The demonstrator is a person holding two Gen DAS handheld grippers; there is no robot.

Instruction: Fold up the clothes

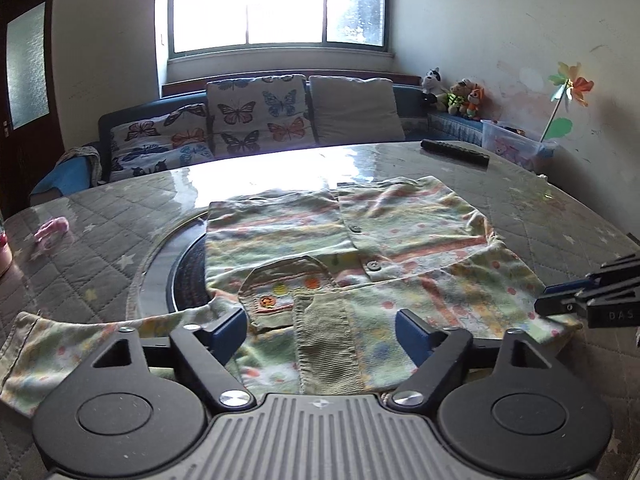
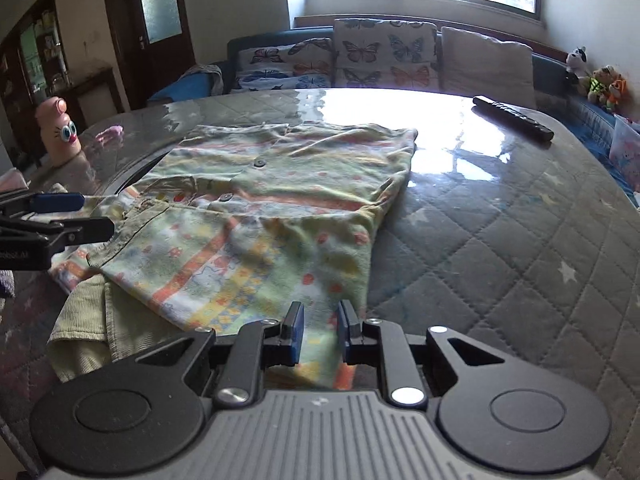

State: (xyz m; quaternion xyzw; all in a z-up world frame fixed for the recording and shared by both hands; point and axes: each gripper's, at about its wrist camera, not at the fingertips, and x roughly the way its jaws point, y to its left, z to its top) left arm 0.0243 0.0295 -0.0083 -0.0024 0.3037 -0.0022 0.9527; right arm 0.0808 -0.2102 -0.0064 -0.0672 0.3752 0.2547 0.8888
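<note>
I am looking across a quilted grey table cover [image 2: 500,240] with two hand-held grippers low at its near edge. From the left: at about nine o'clock a pink toy bottle with cartoon eyes [image 2: 60,130] is standing well clear of the work. Next, my left gripper [image 1: 320,330] is hovering with its jaws spread wide and gripping nothing; beneath the gap a ribbed corduroy collar [image 1: 326,344] is lying, and I judge the wide spread is there to take a thick bite of it. A child's button-front shirt [image 2: 280,184] in pastel stripes is filling the table's middle, chest pocket [image 1: 288,292] up, one sleeve [image 1: 60,344] trailing out toward eight o'clock. The sleeve on the right is lying folded in across the front, so the shirt is looking partly folded; how far along I cannot say. Further right, my right gripper [image 2: 319,334] is sitting at six o'clock of its view, jaws drawn narrow with cloth between the pads, apparently pinching the fabric edge to steer it. At one o'clock a black remote control [image 2: 514,118] is resting apart.
</note>
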